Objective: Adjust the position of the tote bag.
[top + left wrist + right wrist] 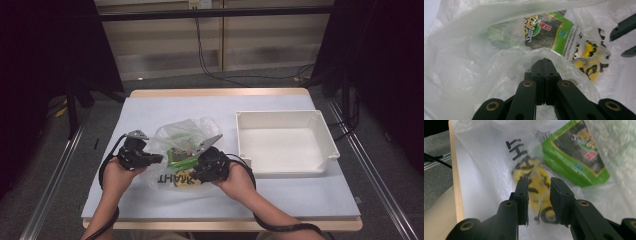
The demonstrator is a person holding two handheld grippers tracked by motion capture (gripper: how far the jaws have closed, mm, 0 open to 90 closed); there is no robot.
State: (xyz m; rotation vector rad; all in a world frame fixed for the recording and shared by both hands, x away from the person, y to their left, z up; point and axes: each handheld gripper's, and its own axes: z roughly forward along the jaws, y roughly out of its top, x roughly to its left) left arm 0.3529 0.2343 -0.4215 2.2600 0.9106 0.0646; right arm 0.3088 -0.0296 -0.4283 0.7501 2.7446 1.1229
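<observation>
Black tongs frame the work: my left tongs [545,65] are clamped shut on a fold of the clear plastic bag [187,132], which lies on the tabletop [150,107] between my hands. My right tongs [539,185] stand parted, nothing pinched, over the bag's yellow print. Inside lies a green seaweed packet [576,157]. I judge that I am opening the bag; next, the right tongs must catch the opposite edge. To the right of the bag waits a white bin [327,135].
</observation>
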